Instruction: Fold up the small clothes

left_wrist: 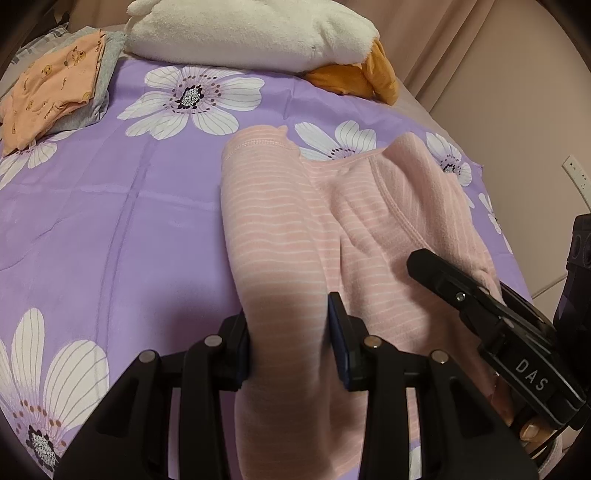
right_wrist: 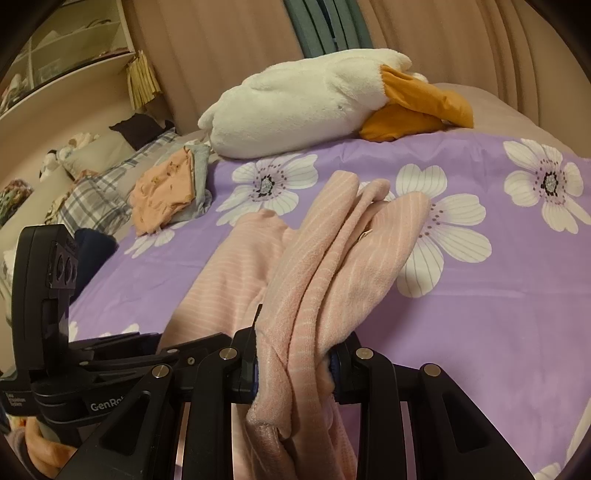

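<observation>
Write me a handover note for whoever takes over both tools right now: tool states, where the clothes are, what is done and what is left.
Left tool: shut on one leg of the pink striped garment, near the end closest to you.
Right tool: shut on bunched folds of the same garment.
The garment's far part lies on the purple floral sheet.
Done: an orange printed piece lies folded on a grey piece, far left, beside the white plush toy.
Left: the pink garment is not yet folded. Probably lay it flat, fold it and add it to the stack.
</observation>
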`<state>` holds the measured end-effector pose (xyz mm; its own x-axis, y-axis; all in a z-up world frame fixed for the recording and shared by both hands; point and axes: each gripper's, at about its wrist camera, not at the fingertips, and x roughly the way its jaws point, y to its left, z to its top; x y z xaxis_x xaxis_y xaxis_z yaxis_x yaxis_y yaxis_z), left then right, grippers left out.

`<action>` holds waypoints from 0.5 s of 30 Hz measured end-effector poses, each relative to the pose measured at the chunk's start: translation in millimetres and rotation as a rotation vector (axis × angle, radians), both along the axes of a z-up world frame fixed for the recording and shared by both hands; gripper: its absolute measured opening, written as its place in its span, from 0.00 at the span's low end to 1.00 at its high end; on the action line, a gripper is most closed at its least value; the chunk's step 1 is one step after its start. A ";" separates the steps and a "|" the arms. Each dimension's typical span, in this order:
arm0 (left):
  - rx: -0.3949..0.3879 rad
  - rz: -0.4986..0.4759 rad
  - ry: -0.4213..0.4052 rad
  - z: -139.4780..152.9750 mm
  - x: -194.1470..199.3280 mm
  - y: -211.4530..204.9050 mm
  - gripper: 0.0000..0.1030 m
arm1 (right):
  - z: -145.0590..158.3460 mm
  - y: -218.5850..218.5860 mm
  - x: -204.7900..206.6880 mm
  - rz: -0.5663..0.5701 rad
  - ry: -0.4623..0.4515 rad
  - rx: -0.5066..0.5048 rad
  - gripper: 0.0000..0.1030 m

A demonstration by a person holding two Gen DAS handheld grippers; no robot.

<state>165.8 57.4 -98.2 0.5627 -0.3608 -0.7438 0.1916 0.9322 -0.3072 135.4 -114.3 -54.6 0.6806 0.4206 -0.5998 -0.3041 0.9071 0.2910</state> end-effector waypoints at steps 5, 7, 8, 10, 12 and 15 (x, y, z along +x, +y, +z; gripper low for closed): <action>0.002 -0.002 0.004 -3.1 4.8 0.2 0.35 | -0.8 -0.7 2.3 -0.001 -0.001 -0.002 0.28; 0.005 -0.002 0.007 -4.5 6.8 -0.3 0.35 | -1.8 -1.1 3.4 -0.001 0.003 -0.003 0.28; 0.006 -0.002 0.010 -5.4 7.7 -0.3 0.35 | -2.6 -1.5 5.0 0.000 0.005 -0.004 0.28; 0.008 -0.001 0.015 -7.2 9.4 0.0 0.35 | -4.5 -1.8 7.3 0.000 0.011 -0.004 0.28; 0.009 -0.001 0.021 -9.2 10.6 -0.3 0.35 | -6.6 -1.8 8.7 -0.001 0.018 -0.005 0.28; 0.013 -0.001 0.030 -12.7 12.4 -0.8 0.35 | -10.6 -1.7 12.0 -0.001 0.031 -0.007 0.28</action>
